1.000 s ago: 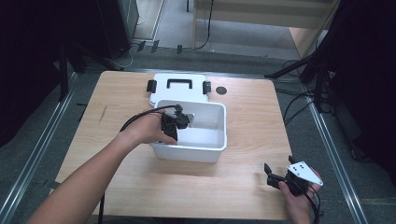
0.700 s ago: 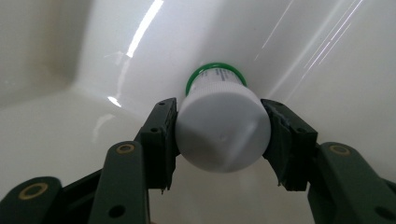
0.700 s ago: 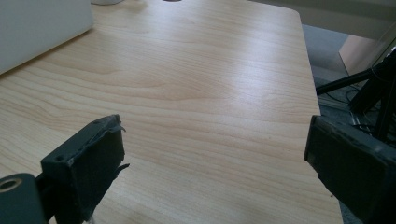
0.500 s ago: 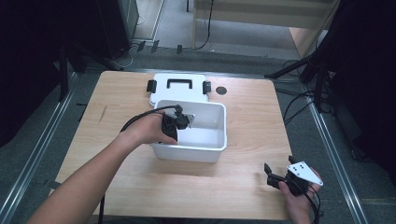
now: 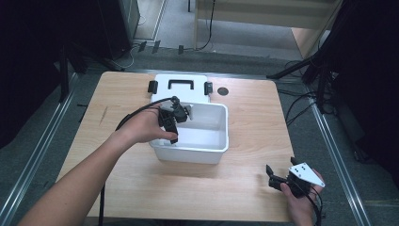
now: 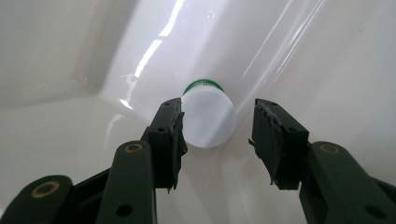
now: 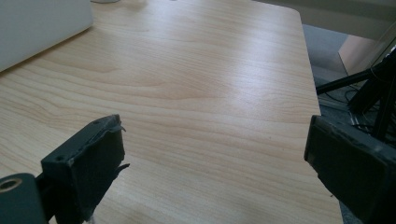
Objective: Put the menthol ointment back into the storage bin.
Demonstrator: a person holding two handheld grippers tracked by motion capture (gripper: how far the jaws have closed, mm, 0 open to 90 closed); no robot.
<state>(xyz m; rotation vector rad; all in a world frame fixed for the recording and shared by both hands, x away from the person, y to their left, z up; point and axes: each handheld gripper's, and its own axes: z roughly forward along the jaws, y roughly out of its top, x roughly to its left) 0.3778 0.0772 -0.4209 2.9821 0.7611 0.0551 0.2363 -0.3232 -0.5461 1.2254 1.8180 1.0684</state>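
Observation:
My left gripper (image 5: 172,126) reaches down into a white plastic bin (image 5: 225,134) at mid-table, held by a hand coming over the bin's left rim. In the left gripper view its jaws (image 6: 218,112) stand open on either side of a small container with a white cap and green band (image 6: 208,120) lying on the bin's floor near a wall. The left jaw sits right at the cap; the right jaw is a gap away. My right gripper (image 5: 281,169) rests open near the table's front right corner, over bare wood (image 7: 215,135).
The bin's white lid (image 5: 179,85) with a black handle and side clips lies flat just behind the bin. A small dark round disc (image 5: 223,91) sits on the table to the lid's right. Dark stands and cables surround the table.

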